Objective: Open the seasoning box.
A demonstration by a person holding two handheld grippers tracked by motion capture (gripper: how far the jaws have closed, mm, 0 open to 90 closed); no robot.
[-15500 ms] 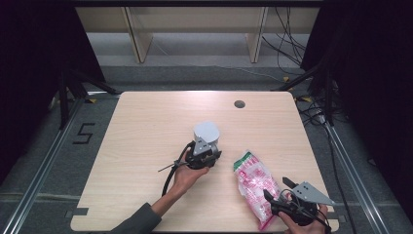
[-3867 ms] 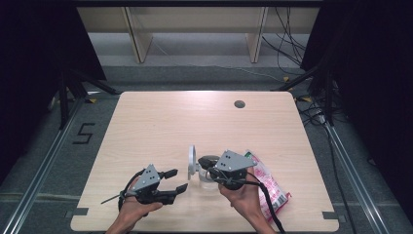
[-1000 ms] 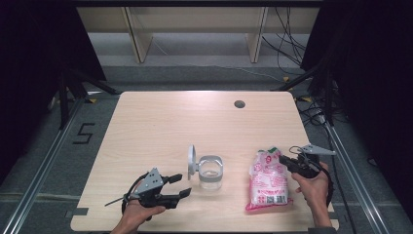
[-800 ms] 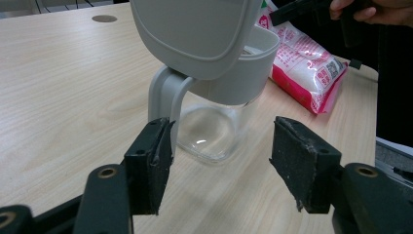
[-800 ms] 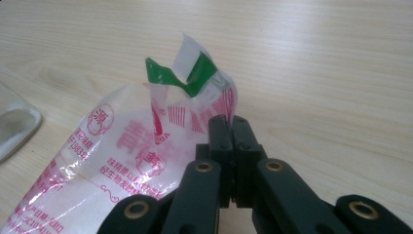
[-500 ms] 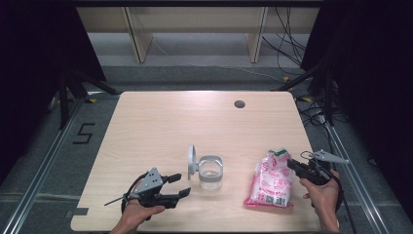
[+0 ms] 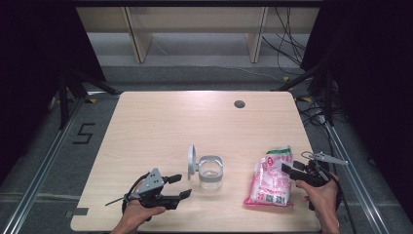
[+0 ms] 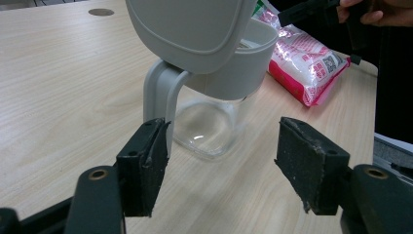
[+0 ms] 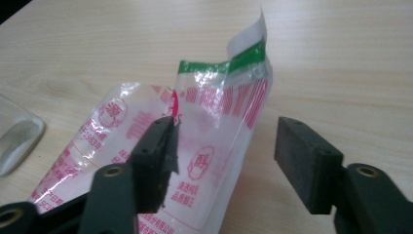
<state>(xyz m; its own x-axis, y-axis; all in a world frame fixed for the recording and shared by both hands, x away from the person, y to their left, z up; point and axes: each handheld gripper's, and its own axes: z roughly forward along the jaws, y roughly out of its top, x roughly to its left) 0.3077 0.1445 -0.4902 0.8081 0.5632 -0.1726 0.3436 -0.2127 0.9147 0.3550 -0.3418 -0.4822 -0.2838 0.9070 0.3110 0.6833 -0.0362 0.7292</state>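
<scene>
I judge the clear plastic jar (image 7: 211,171) with its grey hinged lid open is ready near the table's front edge; my right gripper (image 7: 290,170), jaws apart, is yet to grip the pink-and-white sealed bag (image 7: 271,179); left gripper (image 7: 178,185) waits, jaws apart.

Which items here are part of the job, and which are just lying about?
In the job:
- clear jar with grey flip lid, lid open
- pink and white bag, right gripper open around its top
- left gripper, open, facing the jar

Lying about:
- cables on the floor
- table's grommet hole
</scene>
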